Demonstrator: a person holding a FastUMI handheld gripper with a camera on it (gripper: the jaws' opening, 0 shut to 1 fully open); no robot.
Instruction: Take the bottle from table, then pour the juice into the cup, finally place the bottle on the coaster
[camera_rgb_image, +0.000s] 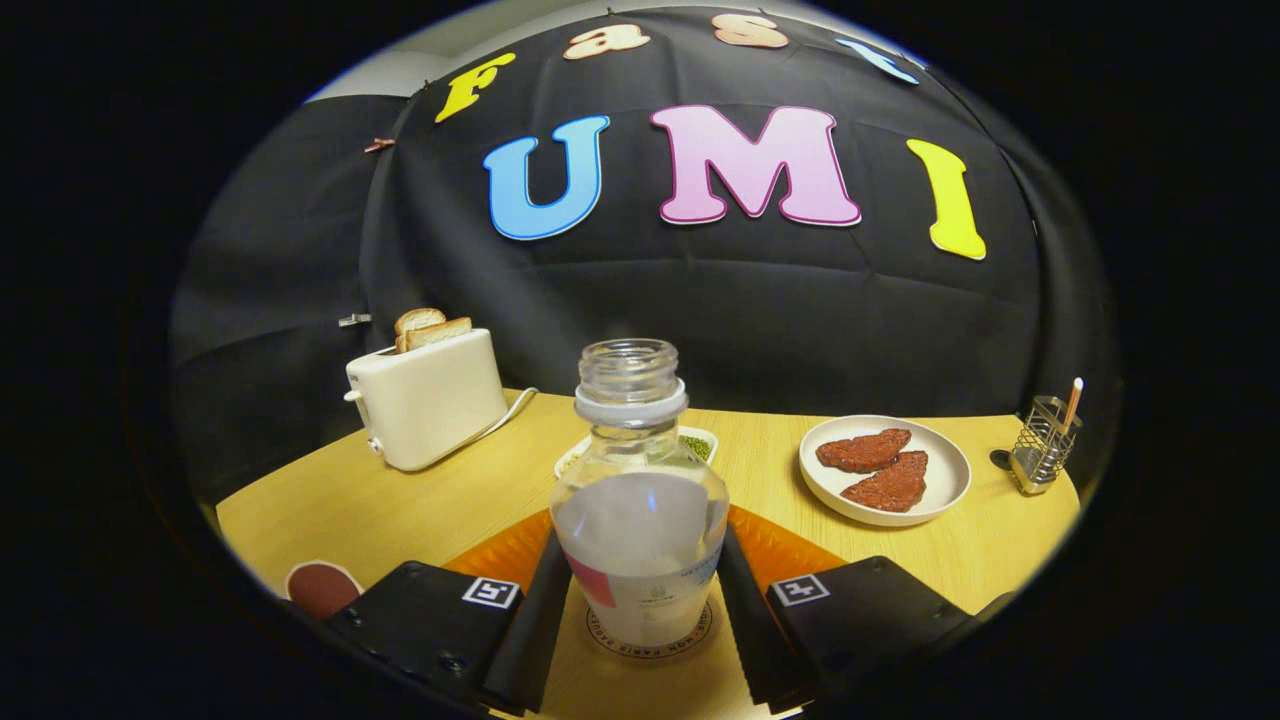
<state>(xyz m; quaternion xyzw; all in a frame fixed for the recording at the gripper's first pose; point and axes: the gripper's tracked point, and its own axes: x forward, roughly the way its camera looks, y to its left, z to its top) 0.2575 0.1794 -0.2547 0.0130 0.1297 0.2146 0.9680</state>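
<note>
The bottle (640, 500) stands upright between the two fingers of the tool (640, 610), its long axis vertical and its open, capless mouth pointing straight up. One finger lies along each flank of the lower body, and both look pressed to the label band, so the tool reads as clamped on the bottle rather than open around it. The base sits on, or just over, a round coaster (650, 640) with printed lettering on its rim; whether the base actually touches it I cannot tell. An orange mat (790, 545) shows under and behind the bottle on the wooden worktop (400, 510). I cannot make out any juice level through the label.

Beyond the bottle, toward the far edge of the worktop, lies a small dish (690, 440) with something green in it. A toaster (425, 400) with bread stands near the far left corner, a plate (885, 470) with two reddish patties lies to the right, and a wire holder (1040, 445) sits near the far right corner.

Judging by the bottle centred over the coaster, the task seems close to its last step: the coming move turns on keeping the axis vertical while the fingers part sideways and draw straight back
</note>
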